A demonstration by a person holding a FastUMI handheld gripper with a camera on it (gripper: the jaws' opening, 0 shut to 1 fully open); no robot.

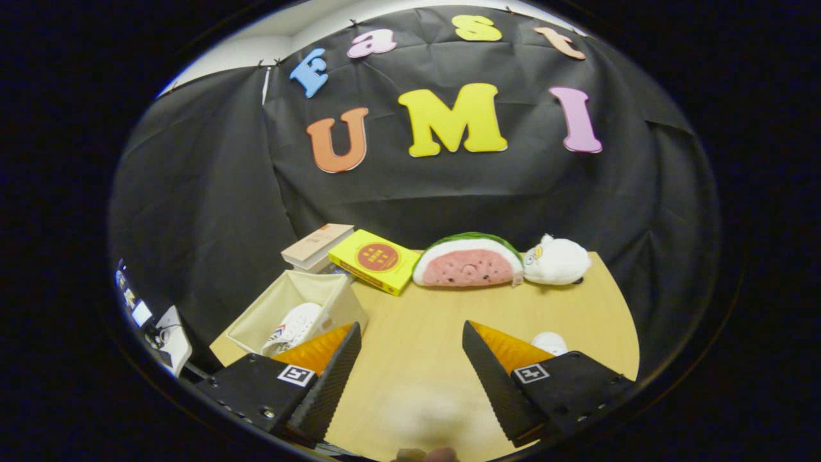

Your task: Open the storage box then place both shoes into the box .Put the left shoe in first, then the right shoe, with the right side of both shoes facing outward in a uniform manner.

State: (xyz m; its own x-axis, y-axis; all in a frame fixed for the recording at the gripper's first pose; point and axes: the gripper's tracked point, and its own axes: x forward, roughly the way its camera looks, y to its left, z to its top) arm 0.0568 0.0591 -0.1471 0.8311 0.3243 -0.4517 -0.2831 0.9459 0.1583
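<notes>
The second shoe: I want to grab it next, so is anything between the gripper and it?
Nothing visible blocks it. The gripper is open over bare table. The white shoe peeks from behind the right finger. The other shoe already sits inside the storage box.

The tabletop (423,333) looks like pale wood laminate, smooth with a soft sheen. The storage box (277,307) has limp cream cloth walls, matt and open at the top. The shoe (294,327) lying inside it looks like smooth white synthetic with a slight gloss. The yellow book (375,260) has a glossy card cover, and the brown box (317,246) beside it is matt cardboard. The watermelon plush (467,261) and the white plush toy (557,260) are soft, fuzzy fabric. The gripper (410,346), spread wide over bare tabletop, has fingers (330,378) with finely ribbed, matt inner faces.
</notes>
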